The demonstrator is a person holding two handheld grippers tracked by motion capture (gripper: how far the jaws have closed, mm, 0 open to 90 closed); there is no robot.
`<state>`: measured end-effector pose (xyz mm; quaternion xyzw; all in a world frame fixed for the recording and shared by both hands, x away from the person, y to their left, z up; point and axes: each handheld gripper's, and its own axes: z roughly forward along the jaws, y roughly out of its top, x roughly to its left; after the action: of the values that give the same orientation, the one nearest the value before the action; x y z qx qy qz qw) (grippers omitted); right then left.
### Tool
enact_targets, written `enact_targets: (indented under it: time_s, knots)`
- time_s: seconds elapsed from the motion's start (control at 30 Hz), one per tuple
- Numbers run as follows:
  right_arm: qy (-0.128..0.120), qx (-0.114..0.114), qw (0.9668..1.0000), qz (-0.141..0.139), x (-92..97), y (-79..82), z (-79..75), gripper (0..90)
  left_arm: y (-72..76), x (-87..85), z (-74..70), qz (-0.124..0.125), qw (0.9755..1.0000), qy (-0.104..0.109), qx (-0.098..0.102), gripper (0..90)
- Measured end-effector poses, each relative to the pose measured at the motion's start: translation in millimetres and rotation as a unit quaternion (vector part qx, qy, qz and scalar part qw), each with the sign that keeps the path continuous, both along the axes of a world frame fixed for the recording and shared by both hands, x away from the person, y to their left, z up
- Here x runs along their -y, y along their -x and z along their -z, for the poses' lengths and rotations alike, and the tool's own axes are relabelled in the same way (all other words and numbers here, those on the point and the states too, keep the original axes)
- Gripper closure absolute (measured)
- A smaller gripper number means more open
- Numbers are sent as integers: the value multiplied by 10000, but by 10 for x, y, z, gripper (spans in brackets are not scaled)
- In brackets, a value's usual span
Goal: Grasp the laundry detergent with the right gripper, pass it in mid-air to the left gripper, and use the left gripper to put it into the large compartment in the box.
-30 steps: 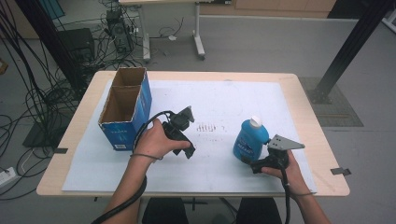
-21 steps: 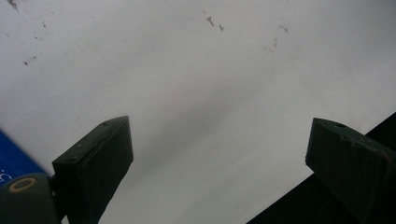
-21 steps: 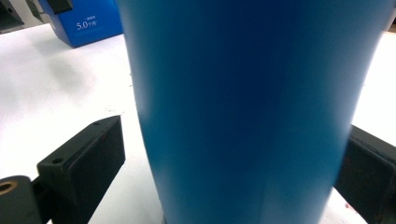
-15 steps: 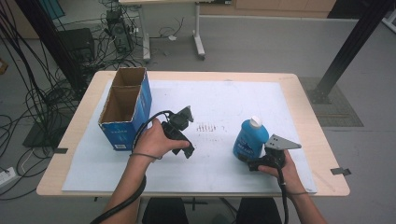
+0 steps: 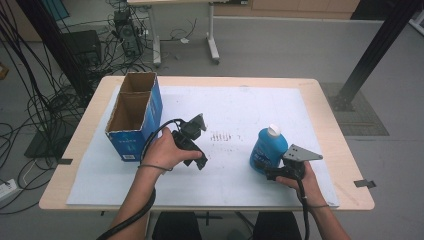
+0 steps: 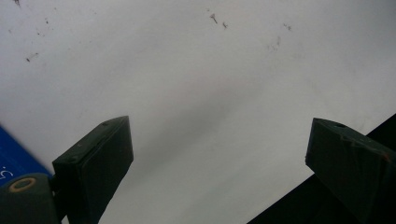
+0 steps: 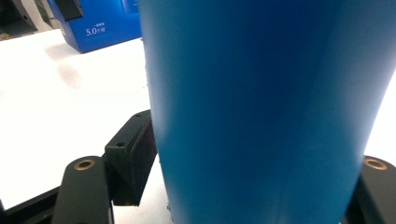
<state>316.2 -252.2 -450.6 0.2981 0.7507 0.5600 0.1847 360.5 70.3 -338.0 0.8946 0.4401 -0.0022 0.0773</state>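
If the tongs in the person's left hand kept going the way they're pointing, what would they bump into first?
Probably the white sheet on the table: the open left tongs tilt down at it, with nothing between the jaws.

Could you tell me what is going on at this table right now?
A person holds tongs in each hand. The right tongs have just been closing on the blue bottle, which stands upright on the white sheet; in the right gripper view the left pad sits against the bottle's side. The left tongs are open over the sheet with nothing between them, beside the open blue cardboard box.
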Motion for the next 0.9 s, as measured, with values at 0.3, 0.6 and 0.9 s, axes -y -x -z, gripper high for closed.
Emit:
enact_targets:
  time_s: [0.3, 0.6, 0.9]
  knots:
    - [-24, 30, 10000, 74, 25, -3, 4, 389, 6, 5, 13, 7, 10000, 8, -12, 79]
    - [-40, 59, 9999, 75, 28, 1, 10, 397, 5, 12, 12, 10, 10000, 0, -13, 79]
    - [-59, 67, 9999, 74, 31, 1, 13, 400, 10, 20, -4, 3, 10000, -6, -2, 79]
